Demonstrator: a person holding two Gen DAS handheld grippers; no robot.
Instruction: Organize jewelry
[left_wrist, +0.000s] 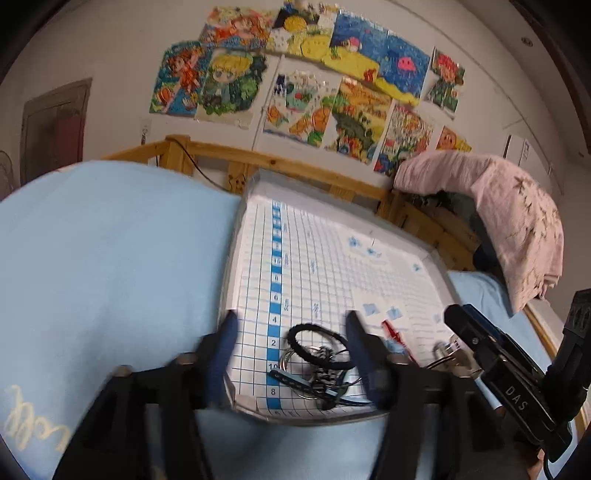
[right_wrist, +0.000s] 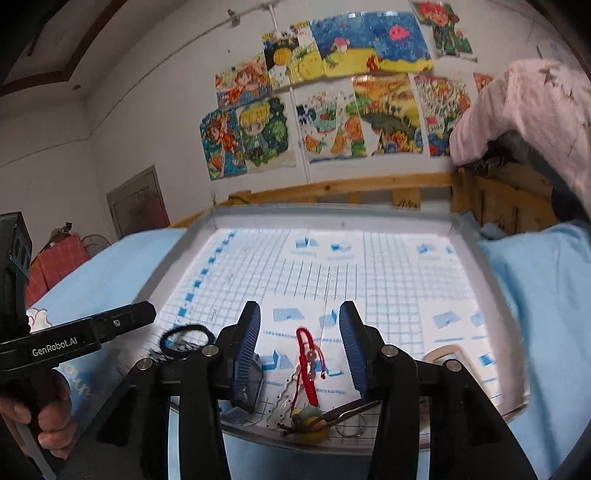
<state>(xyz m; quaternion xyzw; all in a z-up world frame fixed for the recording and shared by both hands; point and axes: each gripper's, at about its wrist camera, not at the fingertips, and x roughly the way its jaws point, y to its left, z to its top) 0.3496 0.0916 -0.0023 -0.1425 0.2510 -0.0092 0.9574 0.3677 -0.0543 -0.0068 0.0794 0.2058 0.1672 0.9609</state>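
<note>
1. Jewelry lies in a loose pile at the near edge of the gridded tray (right_wrist: 369, 229), which sits on a blue bedsheet (left_wrist: 110, 240).
2. Right gripper (right_wrist: 300, 350): jaws spread wide, nothing held, hovering low over the near edge; the red cord bracelet (right_wrist: 306, 363) lies on the tray between its fingers.
3. Left gripper (left_wrist: 291, 354): jaws also spread, empty, bracketing the black hair tie (left_wrist: 319, 347), metal rings (left_wrist: 291, 360) and a dark tangle (left_wrist: 328, 380) of small pieces below it; this view is blurred, so I cannot tell what those pieces are.
4. Near the red bracelet: a pale wavy strip (right_wrist: 282, 397), a yellow-green bead on brown cord (right_wrist: 310, 421), a dark clip (right_wrist: 354, 408), a wire ring (right_wrist: 351, 430) — all bunched or touching.
5. Step in hand, my read: pick one piece and move it to open grid. Red bracelet is the cleanest target, mostly apart from the rest.
6. Do it well: lower over the upper loop, away from the bead end, close across the cord, lift slowly and check nothing trails.
7. Risk: cords snagged together, dragging neighbours off the tray's near lip.
</note>
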